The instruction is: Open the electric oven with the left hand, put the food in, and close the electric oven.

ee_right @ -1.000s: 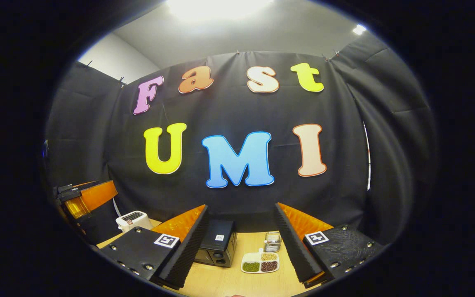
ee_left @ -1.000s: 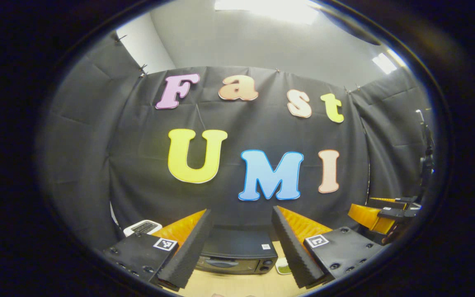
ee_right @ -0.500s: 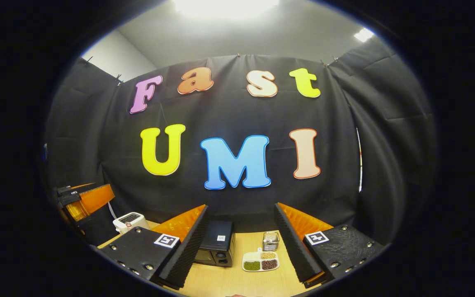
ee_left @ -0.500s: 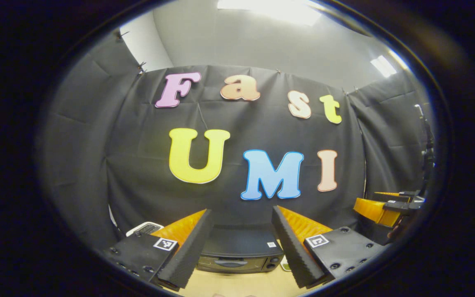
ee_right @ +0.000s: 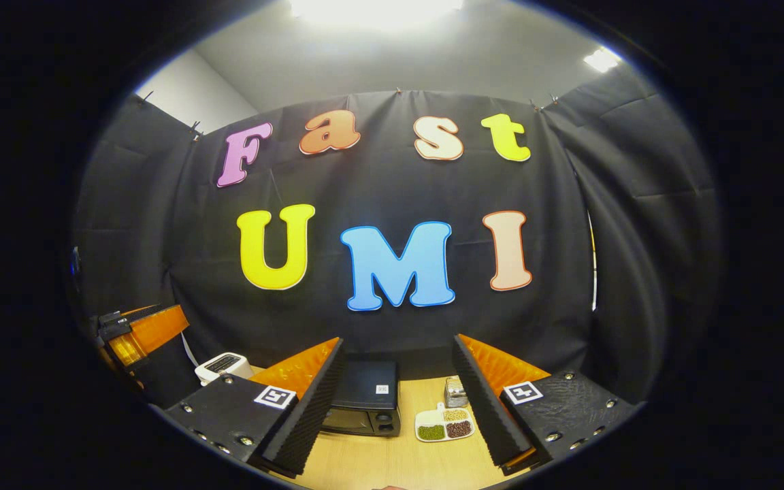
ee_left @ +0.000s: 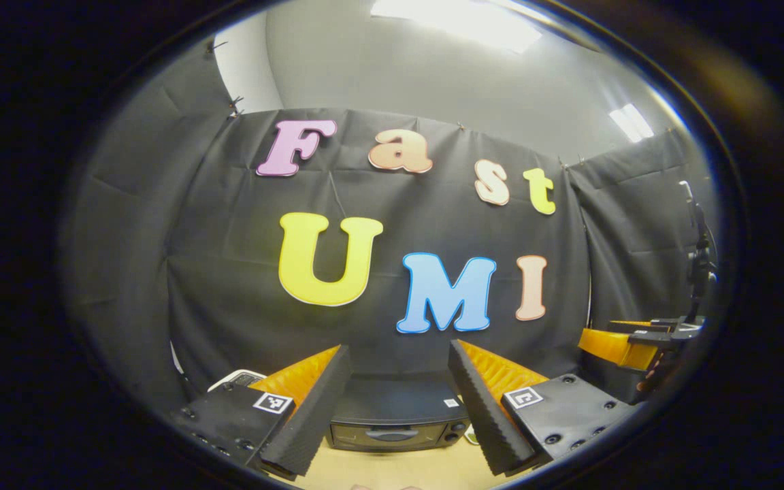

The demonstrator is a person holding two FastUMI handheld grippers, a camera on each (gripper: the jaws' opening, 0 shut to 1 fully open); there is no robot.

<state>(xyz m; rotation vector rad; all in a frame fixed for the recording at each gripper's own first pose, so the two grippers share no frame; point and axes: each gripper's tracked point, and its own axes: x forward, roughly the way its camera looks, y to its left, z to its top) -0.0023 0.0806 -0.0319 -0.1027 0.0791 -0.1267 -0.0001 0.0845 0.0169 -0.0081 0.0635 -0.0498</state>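
Observation:
A black electric oven [ee_left: 395, 422] stands on the wooden table with its door closed, its handle facing me. In the left gripper view it sits straight ahead between the fingers of my left gripper [ee_left: 395, 408], which is open and holds nothing. In the right gripper view the oven [ee_right: 365, 407] shows beside the left finger of my right gripper [ee_right: 399, 401], also open and holding nothing. A white divided plate of food [ee_right: 445, 430] with green, brown and tan heaps lies to the right of the oven. Both grippers are well short of the oven.
A white toaster [ee_right: 223, 367] stands to the left of the oven on the wooden table [ee_right: 392, 463]. A small glass jar [ee_right: 455, 393] stands behind the plate. The other gripper shows at the right edge [ee_left: 630, 344] of the left gripper view and at the left edge [ee_right: 137, 330] of the right gripper view.
The left gripper's view has swung slightly left and tilted, bringing the oven more to the centre. The right gripper's view has shifted so the oven and plate sit further right. Both grippers stay open.

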